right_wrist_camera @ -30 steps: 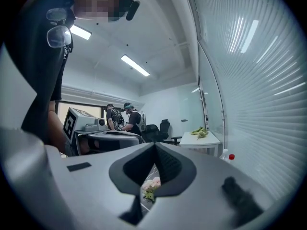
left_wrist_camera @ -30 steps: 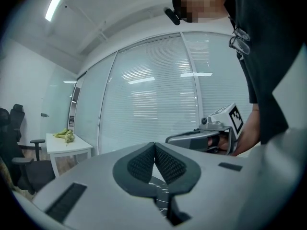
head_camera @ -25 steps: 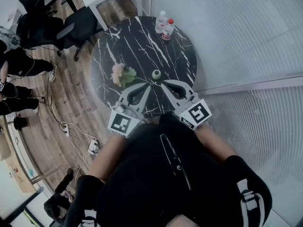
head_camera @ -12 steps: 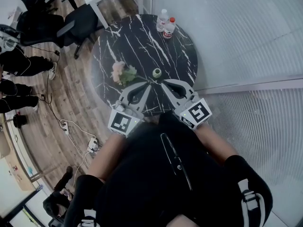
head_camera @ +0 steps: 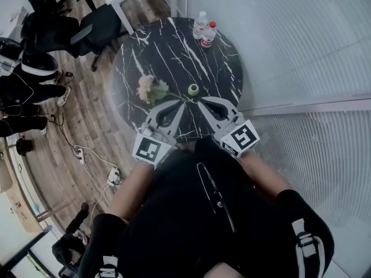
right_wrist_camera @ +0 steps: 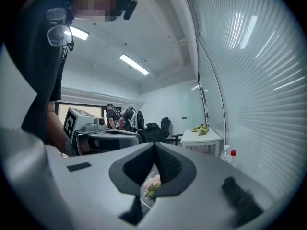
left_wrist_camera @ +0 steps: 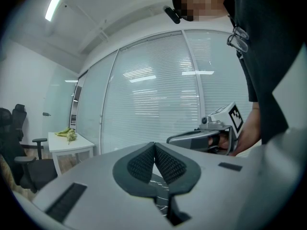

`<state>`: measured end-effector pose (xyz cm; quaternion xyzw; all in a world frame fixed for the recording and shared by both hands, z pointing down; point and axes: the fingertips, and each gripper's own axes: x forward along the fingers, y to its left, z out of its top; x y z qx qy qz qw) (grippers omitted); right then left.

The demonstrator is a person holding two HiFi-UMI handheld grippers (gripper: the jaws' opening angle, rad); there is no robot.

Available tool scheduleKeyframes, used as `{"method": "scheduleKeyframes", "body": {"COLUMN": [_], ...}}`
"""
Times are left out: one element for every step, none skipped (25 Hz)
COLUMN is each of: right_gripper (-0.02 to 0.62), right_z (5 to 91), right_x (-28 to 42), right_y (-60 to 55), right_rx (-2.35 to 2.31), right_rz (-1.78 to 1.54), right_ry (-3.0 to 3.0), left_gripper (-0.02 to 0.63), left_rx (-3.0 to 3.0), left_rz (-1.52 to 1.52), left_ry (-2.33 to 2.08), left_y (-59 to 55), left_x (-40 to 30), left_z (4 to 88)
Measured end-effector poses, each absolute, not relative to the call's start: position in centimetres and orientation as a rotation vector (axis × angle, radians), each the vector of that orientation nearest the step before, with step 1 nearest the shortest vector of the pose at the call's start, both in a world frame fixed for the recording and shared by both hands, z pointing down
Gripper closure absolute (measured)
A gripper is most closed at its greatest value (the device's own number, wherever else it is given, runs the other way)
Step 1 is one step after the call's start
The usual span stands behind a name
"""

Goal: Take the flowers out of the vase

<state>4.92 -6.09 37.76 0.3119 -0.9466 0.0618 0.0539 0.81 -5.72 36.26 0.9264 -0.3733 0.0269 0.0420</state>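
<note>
Your grippers have held still; only people [head_camera: 26,88] at left shifted. Left gripper [head_camera: 183,102] and right gripper [head_camera: 200,102]: jaws pressed together. Flowers [head_camera: 149,90] lie flat on the table [head_camera: 174,45], blooms left, stems toward the vase [head_camera: 192,90]. Bare marble reaches the far-edge bottles [head_camera: 204,30].

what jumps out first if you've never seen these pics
The round black marble table with white veins, with pink flowers left of a small green vase on it. At its near edge, the left gripper and right gripper point inward, both shut and empty.
</note>
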Motion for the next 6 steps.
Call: {"method": "scheduleKeyframes", "body": {"right_gripper": [0.575,0.577,0.575,0.577,0.577,0.577], "right_z": [37.84,37.90,37.94,37.99,38.03,38.06], "right_x": [4.89,4.87,4.86,4.86,4.86,4.87], "right_y": [-6.15,-6.19,-6.24,-6.29,-6.36,-6.43], "right_rx": [0.947,0.946,0.946,0.946,0.946,0.946], "right_rz": [0.190,0.192,0.194,0.194,0.195,0.195], "right_ry": [-2.875,-2.874,-2.874,-2.873,-2.873,-2.873], "left_gripper": [0.592,0.592,0.592,0.592,0.592,0.592], "left_rx": [2.836,2.837,2.836,2.835,2.832,2.830], "left_rz": [0.081,0.080,0.080,0.079,0.079,0.079], "left_ry": [-1.145,-1.147,-1.150,-1.153,-1.155,-1.157], "left_y": [-5.80,-5.87,-5.92,-5.98,-6.04,-6.10], "left_x": [0.74,0.68,0.63,0.60,0.57,0.54], "left_z": [36.30,36.32,36.34,36.37,36.40,36.44]}}
